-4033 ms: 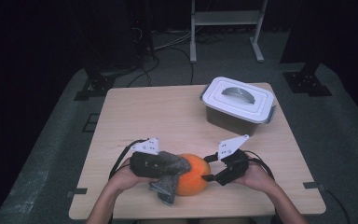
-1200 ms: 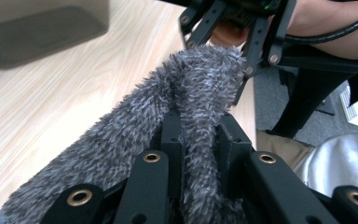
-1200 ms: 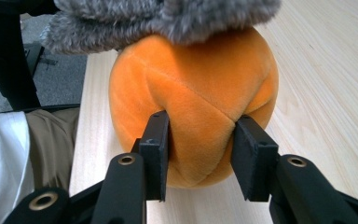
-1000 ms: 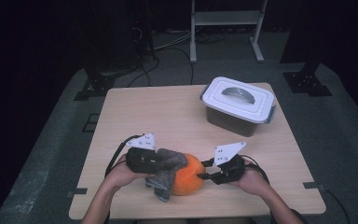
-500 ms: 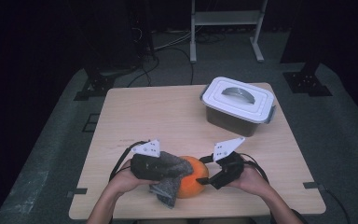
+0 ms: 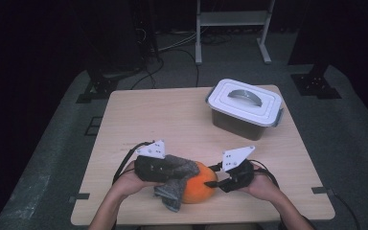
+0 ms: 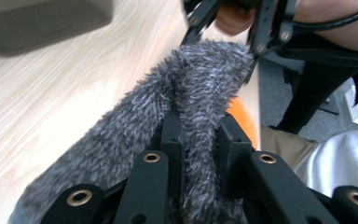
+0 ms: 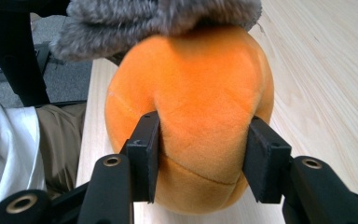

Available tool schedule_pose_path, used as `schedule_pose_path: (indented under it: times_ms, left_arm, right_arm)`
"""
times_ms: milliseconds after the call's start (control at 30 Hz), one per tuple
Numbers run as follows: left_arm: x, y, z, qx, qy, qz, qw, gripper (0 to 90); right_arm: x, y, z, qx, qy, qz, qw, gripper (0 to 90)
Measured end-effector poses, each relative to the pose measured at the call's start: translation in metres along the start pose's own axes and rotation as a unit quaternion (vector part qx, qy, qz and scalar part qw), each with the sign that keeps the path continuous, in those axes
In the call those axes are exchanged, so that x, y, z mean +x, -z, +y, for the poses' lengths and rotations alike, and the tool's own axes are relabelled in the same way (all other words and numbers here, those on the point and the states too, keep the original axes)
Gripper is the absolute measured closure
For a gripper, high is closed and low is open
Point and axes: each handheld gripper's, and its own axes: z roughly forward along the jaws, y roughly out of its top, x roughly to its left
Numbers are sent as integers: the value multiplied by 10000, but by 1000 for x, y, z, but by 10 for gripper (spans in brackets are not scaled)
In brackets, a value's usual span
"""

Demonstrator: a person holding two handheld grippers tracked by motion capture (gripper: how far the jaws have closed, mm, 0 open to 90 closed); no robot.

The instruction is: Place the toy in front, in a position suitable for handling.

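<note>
- Orange plush ball [image 6: 197, 188] sits low centre of the high view, on the wooden table [image 6: 172, 120] near its front edge.
- Grey fuzzy cloth [image 6: 178, 170] draped over the ball's left side, one end hanging down to the tabletop.
- Left gripper [image 7: 199, 140] — jaws nearly shut, a fold of the cloth pinched between the pads.
- Right gripper [image 8: 200, 158] — jaws about half apart and just been closing; both pads press into the ball's sides, denting the plush.
- White-lidded storage box [image 6: 245, 106] stands upper right of the table, well apart from both hands.
</note>
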Motion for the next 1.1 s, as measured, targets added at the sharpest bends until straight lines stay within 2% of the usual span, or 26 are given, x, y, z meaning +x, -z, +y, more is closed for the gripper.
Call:
schedule_pose_path:
  times_ms: [100,167,267,300,433,533,600,700,767,867,967,1100]
  left_arm:
    - [6,0,-9,33,166,19,9999,756]
    - [7,-2,-13,16,246,-47,9997,756]
    - [4,-4,-13,48,196,-109,9997,756]
    - [2,-4,-13,72,172,-129,9997,756]
    - [-5,-7,-11,149,60,-303,9994,756]
    - [-12,-13,-9,155,-41,-545,9984,756]
    - [-15,-16,-6,231,-117,-509,9984,756]
    - [-14,-15,-2,146,-125,-411,9990,756]
    - [-13,-13,5,40,-144,-381,9992,757]
    - [-15,-14,19,-48,-259,-320,9991,757]
    - [-14,-16,26,22,-351,-246,9991,756]
    - [-8,-14,19,26,-235,-208,9995,756]
  right_arm:
    - [-5,3,-6,-11,-192,23,9998,500]
    - [-9,2,-8,-39,-380,65,9992,438]
    - [-11,0,-6,-7,-620,111,9980,320]
    - [-11,0,-6,-5,-623,102,9980,298]
    - [-11,-1,-4,-30,-766,225,9968,252]
    - [-11,-2,-3,-108,-912,433,9948,217]
    - [-9,-7,-4,-53,-869,467,9951,230]
    - [-7,-6,-5,-21,-755,401,9963,385]
    - [-6,-3,-4,-39,-622,312,9976,438]
    - [0,-3,2,-51,-325,225,9992,455]
    - [5,-4,7,15,-36,147,9999,471]
    - [3,1,3,24,-56,133,9999,489]
